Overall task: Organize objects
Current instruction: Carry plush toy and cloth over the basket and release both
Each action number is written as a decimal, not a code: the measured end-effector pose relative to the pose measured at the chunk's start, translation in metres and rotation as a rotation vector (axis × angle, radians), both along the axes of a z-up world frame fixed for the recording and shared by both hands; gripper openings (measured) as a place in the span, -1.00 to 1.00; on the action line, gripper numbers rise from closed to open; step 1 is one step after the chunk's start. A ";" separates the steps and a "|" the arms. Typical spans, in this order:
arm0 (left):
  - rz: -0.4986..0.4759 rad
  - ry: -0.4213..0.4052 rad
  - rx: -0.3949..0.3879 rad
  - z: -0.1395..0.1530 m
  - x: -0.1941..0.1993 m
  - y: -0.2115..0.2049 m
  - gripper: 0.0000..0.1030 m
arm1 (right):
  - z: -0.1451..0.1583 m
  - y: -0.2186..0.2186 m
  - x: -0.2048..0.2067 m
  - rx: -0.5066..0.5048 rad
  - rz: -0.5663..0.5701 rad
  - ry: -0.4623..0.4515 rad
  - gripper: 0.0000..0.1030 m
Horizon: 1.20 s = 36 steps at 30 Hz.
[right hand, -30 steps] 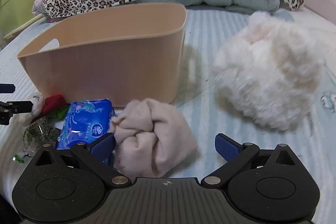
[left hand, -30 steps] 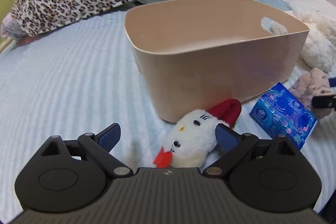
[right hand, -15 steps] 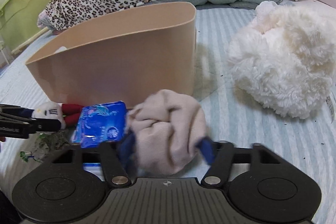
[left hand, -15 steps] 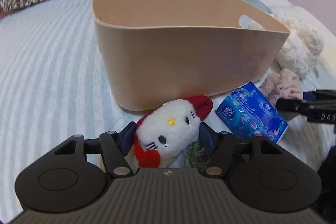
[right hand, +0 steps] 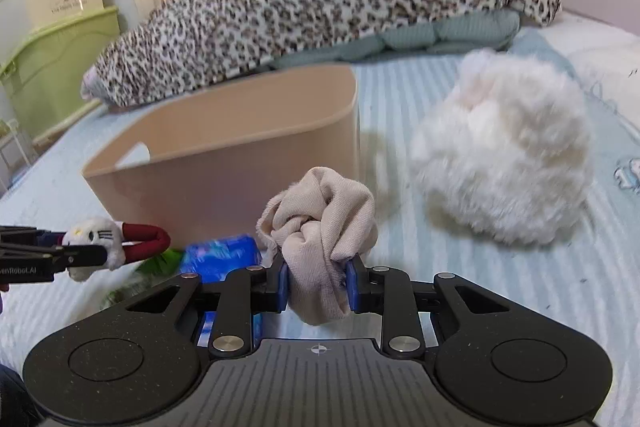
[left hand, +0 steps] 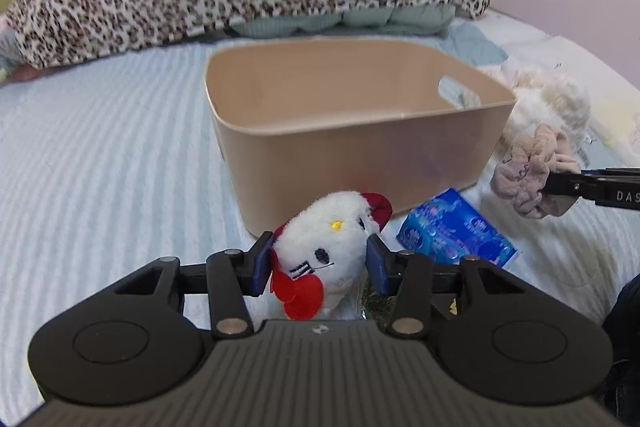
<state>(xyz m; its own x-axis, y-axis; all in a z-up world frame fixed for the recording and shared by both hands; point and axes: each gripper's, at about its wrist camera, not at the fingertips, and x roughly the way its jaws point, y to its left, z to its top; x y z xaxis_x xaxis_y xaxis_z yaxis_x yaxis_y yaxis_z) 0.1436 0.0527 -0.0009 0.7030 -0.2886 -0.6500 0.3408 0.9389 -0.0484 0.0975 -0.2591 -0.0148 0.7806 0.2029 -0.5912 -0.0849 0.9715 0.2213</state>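
- Both grippers have risen since a moment ago: the cat toy [left hand: 324, 247] and the beige cloth [right hand: 324, 251] now hang off the bed, where half a second back they sat lower against the sheet.
- On the left, the left gripper [left hand: 318, 265] has its blue fingers [left hand: 260, 263] pressed in on either side of the toy's white head, narrowed to the width of the plush; the red bow hangs just under the face and the red hat points toward the bin.
- On the right, the right gripper [right hand: 316, 283] squeezes the crumpled cloth between its blue pads [right hand: 352, 285], nearly closed, with the bundle bulging above and a fold drooping below.
- From the left camera the cloth [left hand: 532, 179] shows at the far right, pinched by the black tip of the other tool, just beside the bin's corner.
- A tan plastic bin [left hand: 360, 155] stands on the striped bed sheet [left hand: 100, 167] straight ahead of both tools, open top, cut-out handle in its side.
- A blue tissue pack [left hand: 454, 233] lies flat on the sheet in front of the bin, between the two held things.
- A fluffy white plush [right hand: 504, 163] rests on the bed to the right of the bin, apart from it.
- Behind everything a leopard-print blanket [right hand: 320, 7] lies heaped across the bed.
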 end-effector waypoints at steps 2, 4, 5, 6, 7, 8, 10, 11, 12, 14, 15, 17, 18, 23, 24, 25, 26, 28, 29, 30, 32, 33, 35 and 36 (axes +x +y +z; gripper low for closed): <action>0.005 -0.033 -0.002 0.010 -0.008 0.002 -0.04 | 0.009 -0.002 -0.004 0.004 -0.002 -0.024 -0.51; 0.012 -0.070 -0.006 0.024 -0.014 0.004 -0.04 | 0.018 -0.003 -0.006 0.009 -0.005 -0.050 -0.51; 0.016 -0.090 -0.011 0.031 -0.015 0.004 -0.04 | 0.023 -0.004 -0.006 0.013 -0.007 -0.065 -0.51; 0.018 -0.108 -0.016 0.037 -0.017 0.005 -0.04 | 0.029 -0.005 -0.006 0.017 -0.009 -0.080 -0.51; 0.023 -0.126 -0.021 0.044 -0.018 0.005 -0.04 | 0.035 -0.005 -0.007 0.021 -0.010 -0.096 -0.51; 0.025 -0.145 -0.022 0.051 -0.017 0.004 -0.04 | 0.040 -0.005 -0.006 0.024 -0.009 -0.112 -0.51; 0.031 -0.179 -0.021 0.061 -0.016 0.003 -0.08 | 0.051 -0.004 -0.003 0.023 -0.010 -0.147 -0.51; 0.037 -0.195 -0.018 0.066 -0.013 0.001 -0.10 | 0.056 -0.003 -0.001 0.023 -0.010 -0.163 -0.51; 0.040 -0.207 -0.018 0.070 -0.011 -0.001 -0.13 | 0.061 -0.002 0.002 0.028 -0.011 -0.177 -0.51; 0.045 -0.224 -0.033 0.078 -0.004 -0.003 -0.15 | 0.069 0.000 0.011 0.040 -0.015 -0.202 -0.51; 0.044 -0.227 -0.040 0.080 -0.001 -0.006 -0.16 | 0.072 0.001 0.015 0.045 -0.016 -0.213 -0.51; 0.037 -0.227 -0.052 0.082 0.008 -0.012 -0.20 | 0.076 0.003 0.023 0.050 -0.015 -0.228 -0.51; 0.033 -0.223 -0.060 0.082 0.013 -0.014 -0.22 | 0.077 0.005 0.028 0.050 -0.014 -0.230 -0.51; 0.059 -0.205 -0.064 0.080 0.046 -0.027 -0.26 | 0.079 0.017 0.057 0.040 -0.004 -0.221 -0.51; 0.068 -0.197 -0.062 0.079 0.054 -0.029 -0.27 | 0.077 0.020 0.064 0.034 0.001 -0.212 -0.51; 0.076 -0.189 -0.053 0.076 0.062 -0.032 -0.28 | 0.076 0.023 0.071 0.025 0.005 -0.203 -0.51; 0.085 -0.181 -0.039 0.073 0.069 -0.035 -0.29 | 0.073 0.026 0.076 0.014 0.009 -0.191 -0.51; 0.097 -0.161 -0.002 0.065 0.081 -0.043 -0.31 | 0.067 0.033 0.088 -0.009 0.016 -0.164 -0.51; 0.104 -0.149 0.018 0.061 0.087 -0.046 -0.31 | 0.063 0.036 0.093 -0.019 0.018 -0.149 -0.51; 0.112 -0.135 0.036 0.056 0.092 -0.050 -0.31 | 0.059 0.039 0.098 -0.029 0.020 -0.134 -0.51; 0.132 -0.101 0.073 0.045 0.101 -0.055 -0.31 | 0.050 0.044 0.105 -0.047 0.028 -0.101 -0.50; 0.141 -0.086 0.085 0.040 0.105 -0.057 -0.30 | 0.047 0.046 0.108 -0.055 0.032 -0.086 -0.47; 0.142 -0.054 0.093 0.032 0.111 -0.056 -0.23 | 0.041 0.051 0.109 -0.067 0.044 -0.063 -0.39; 0.146 -0.042 0.098 0.028 0.110 -0.056 0.00 | 0.040 0.052 0.109 -0.072 0.044 -0.057 -0.20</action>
